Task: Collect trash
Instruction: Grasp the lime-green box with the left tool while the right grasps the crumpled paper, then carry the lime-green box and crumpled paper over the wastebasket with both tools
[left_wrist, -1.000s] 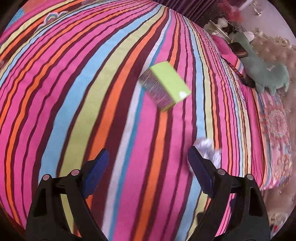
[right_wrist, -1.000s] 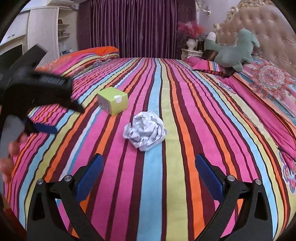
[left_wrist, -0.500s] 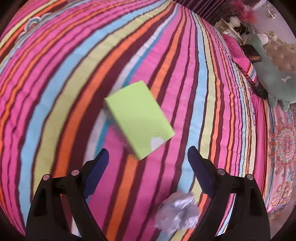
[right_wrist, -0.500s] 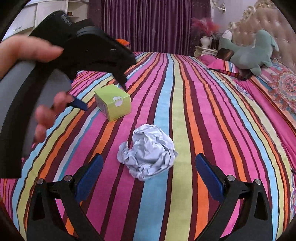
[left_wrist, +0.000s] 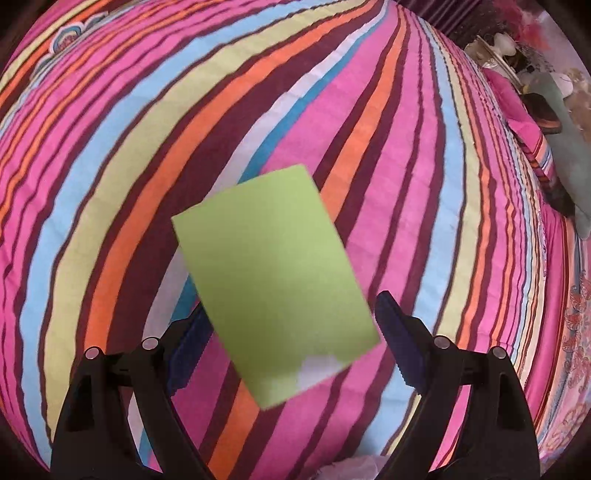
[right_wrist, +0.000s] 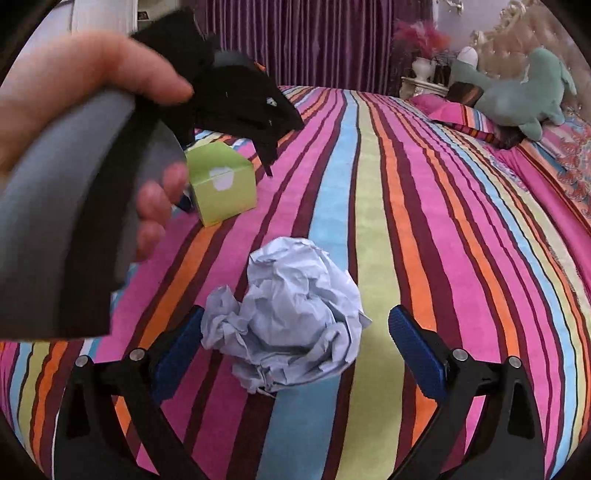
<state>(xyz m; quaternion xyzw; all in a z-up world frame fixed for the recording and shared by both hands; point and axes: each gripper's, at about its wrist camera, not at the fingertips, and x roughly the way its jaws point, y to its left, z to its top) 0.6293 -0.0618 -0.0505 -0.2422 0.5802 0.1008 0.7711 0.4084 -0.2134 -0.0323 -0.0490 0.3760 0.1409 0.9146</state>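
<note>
Two trash items on a bed with a striped bedspread (right_wrist: 369, 221). Item one: small lime-green carton (left_wrist: 273, 280), closed flap with pale mark, lying skewed on the spread toward the left side; the left hand-held gripper (left_wrist: 288, 343) is poised directly above it, jaws spread wide with the carton between the blue pads but not touching either, evidently lined up to straddle it before closing. Item two: crumpled ball of pale paper (right_wrist: 288, 317), near the bed's middle, just in front of the carton; the right hand-held gripper (right_wrist: 295, 350) is likewise released, its pads flanking the ball from a low forward angle, apparently readied for a squeeze. A teal plush toy (right_wrist: 524, 96) rests by the headboard, well apart. No bin in view.
</note>
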